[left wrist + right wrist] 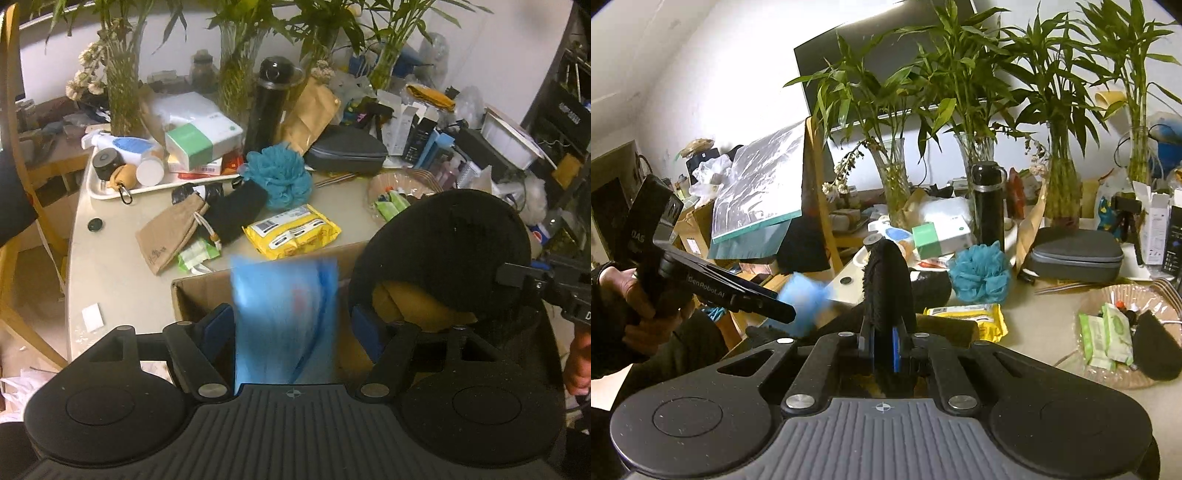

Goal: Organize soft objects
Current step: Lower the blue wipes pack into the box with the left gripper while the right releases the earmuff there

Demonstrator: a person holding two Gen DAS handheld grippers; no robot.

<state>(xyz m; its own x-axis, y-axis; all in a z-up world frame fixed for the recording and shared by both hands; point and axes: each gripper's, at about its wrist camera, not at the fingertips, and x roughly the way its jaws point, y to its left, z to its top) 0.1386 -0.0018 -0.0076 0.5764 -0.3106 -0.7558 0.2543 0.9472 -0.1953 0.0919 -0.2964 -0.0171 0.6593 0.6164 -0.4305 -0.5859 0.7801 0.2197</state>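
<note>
Nearest the left wrist camera, the left gripper (291, 325) shows its blue-padded fingers (218, 328) spread wide apart. Between them hangs a blurred light-blue plastic packet (284, 321), over the open brown cardboard box (199, 295); whether either pad touches the packet cannot be told. Seen from the right wrist view, the left gripper (790, 314) carries the same packet (805, 299) at its tip.

Right gripper (884, 349): fingers closed tight on a black fuzzy round pad (886, 291), held edge-on and upright. From the left view, that pad (443, 254) hangs over the box's right part.

On the tabletop (122, 288) lie a yellow wipes pack (291, 229), a teal mesh bath pouf (280, 173) and a tan drawstring pouch (170, 232), beyond the box.
</note>
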